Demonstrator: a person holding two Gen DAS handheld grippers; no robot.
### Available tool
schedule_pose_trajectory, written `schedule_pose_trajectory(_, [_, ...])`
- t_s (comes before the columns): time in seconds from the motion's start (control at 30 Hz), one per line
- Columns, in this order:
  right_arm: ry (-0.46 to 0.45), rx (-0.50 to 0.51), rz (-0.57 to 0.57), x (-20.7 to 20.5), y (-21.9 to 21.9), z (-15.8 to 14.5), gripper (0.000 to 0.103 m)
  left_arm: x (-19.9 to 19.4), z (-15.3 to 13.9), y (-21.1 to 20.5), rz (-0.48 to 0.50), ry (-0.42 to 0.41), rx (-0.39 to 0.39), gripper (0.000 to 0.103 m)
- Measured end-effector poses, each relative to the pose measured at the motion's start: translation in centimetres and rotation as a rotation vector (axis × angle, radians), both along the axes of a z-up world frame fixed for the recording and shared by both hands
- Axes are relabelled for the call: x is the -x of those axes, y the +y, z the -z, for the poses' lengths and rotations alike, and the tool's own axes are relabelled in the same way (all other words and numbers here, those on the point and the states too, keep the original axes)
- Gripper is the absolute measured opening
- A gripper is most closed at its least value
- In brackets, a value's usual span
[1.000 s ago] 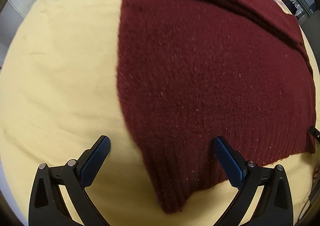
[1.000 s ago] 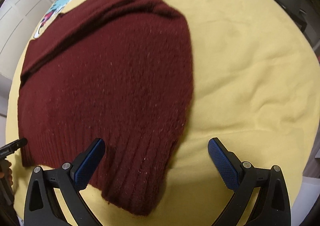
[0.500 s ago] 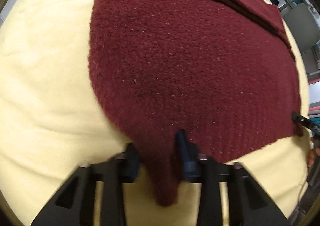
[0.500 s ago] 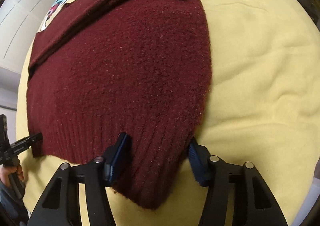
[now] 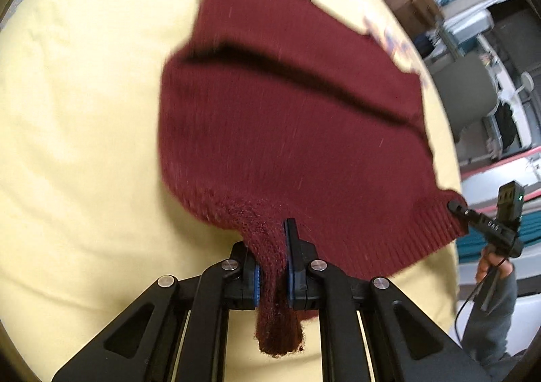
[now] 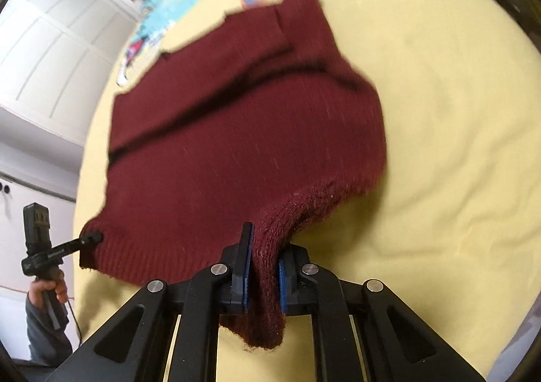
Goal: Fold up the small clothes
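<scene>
On the yellow blanket (image 5: 84, 145) a maroon knit sweater (image 5: 287, 131) lay spread, its far part already doubled over itself, with a dark fold line crossing the body. My left gripper (image 5: 272, 267) had its jaws closed on one corner of the ribbed hem (image 5: 267, 233); my right gripper (image 6: 262, 275) had its jaws closed on the other hem corner, and a tuft of rib hung down behind each pair of pads. In both wrist views the hem edge between the two grips rose off the blanket while the far part of the garment lay flat. Each view also caught the opposite gripper at the far hem corner, with the holding hand (image 6: 47, 290) below it. Motion blur softened the knit, so stitch detail was unclear. Judgement: thick, soft, fuzzy wool, light for its bulk and not at all slippery; it should sag in the middle between the grips and drag against the blanket instead of sliding. The ribbed corners looked the best hold, being denser and less stretchy than the body. Risk noted: stretching the hem if I pulled the corners apart too hard. A printed design (image 6: 159, 13) showed beyond the collar end.
</scene>
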State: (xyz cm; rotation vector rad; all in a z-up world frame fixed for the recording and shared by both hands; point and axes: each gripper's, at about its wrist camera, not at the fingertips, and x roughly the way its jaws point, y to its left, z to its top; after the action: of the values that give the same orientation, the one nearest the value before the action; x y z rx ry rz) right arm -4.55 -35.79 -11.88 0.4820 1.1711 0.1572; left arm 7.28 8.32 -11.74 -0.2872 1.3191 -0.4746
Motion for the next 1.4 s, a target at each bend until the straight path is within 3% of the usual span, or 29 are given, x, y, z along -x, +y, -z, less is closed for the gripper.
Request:
schedule_pose_trajectory(0.3, [-0.159,0.026,0.046,-5.8,-1.5,-5.1,0.012,-4.2,-5.9,0.5,-0.029,-0.166,-0.003,0.009])
schedule_pose_trajectory(0.53, [-0.256,0.065,0.093,-11.5,-2.5,-8.0,0.011,-11.4,-8.1,-1.8,-0.073,-0.277,-0.041,0.009])
schedule_pose_trajectory(0.77, [-0.222,0.133,0.1,-19.7,-2.0,-8.1,0.011,-17.4,-5.9,-3.5,-0.047,-0.254,-0.167,0.009])
schedule_pose_trajectory(0.9, [-0.124,0.165,0.105,-23.0,-1.7,-4.9,0.011,-19.5,-2.6,-4.9,-0.041,-0.226,-0.235,0.009])
schedule_pose_trajectory(1.1, [-0.017,0.177,0.137,-24.6,-1.6,-0.6,0.015,-20.4,1.1,-6.6,-0.055,-0.195,-0.387,0.014])
schedule_pose_trajectory(1.17, [-0.009,0.183,0.137,-24.6,-1.6,-0.2,0.025,-20.4,1.4,-6.7,-0.061,-0.189,-0.389,0.021])
schedule_pose_trajectory(1.27, [-0.034,0.211,0.14,-24.2,-1.7,-0.6,0.051,-20.2,0.8,-6.8,-0.066,-0.197,-0.367,0.045])
schedule_pose_trajectory(1.3, [-0.044,0.219,0.149,-24.0,-1.8,-0.9,0.069,-20.2,0.5,-6.8,-0.064,-0.194,-0.353,0.054])
schedule_pose_trajectory(1.33, [-0.052,0.223,0.157,-24.0,-2.0,-1.2,0.08,-20.2,0.2,-6.8,-0.063,-0.188,-0.333,0.058])
schedule_pose_trajectory(1.4, [-0.073,0.212,0.167,-23.8,-2.4,-1.9,0.08,-19.8,-0.8,-6.8,-0.068,-0.199,-0.327,0.074])
